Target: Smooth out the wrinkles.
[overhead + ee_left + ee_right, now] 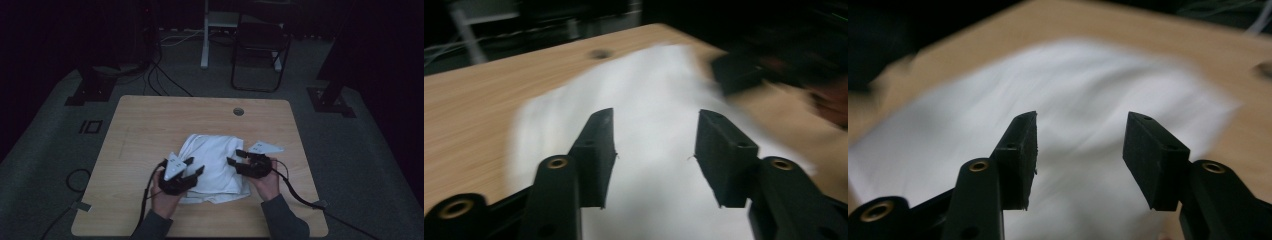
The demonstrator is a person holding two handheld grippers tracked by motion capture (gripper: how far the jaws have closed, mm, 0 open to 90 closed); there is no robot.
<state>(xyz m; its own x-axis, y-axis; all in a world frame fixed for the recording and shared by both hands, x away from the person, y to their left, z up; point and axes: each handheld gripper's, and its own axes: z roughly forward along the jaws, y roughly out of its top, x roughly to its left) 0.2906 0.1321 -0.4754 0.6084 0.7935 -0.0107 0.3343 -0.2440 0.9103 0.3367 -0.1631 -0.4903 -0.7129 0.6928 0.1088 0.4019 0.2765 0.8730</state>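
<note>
A folded white cloth (212, 167) lies on the wooden table (150, 125), toward its near side. My left gripper (194, 166) hovers over the cloth's near left part, jaws apart with nothing between them. In the left gripper view the cloth (659, 100) spreads out under the open left gripper (655, 145). My right gripper (236, 157) sits at the cloth's right edge, pointing left, also open. The right gripper view shows the cloth (1078, 90) blurred beneath the open right gripper (1080, 150).
A round cable hole (238, 111) is in the table's far side. Beyond the table stand a dark folding chair (260, 50) and a white stand (205, 35). Cables (160, 80) trail on the grey floor. Bare wood surrounds the cloth.
</note>
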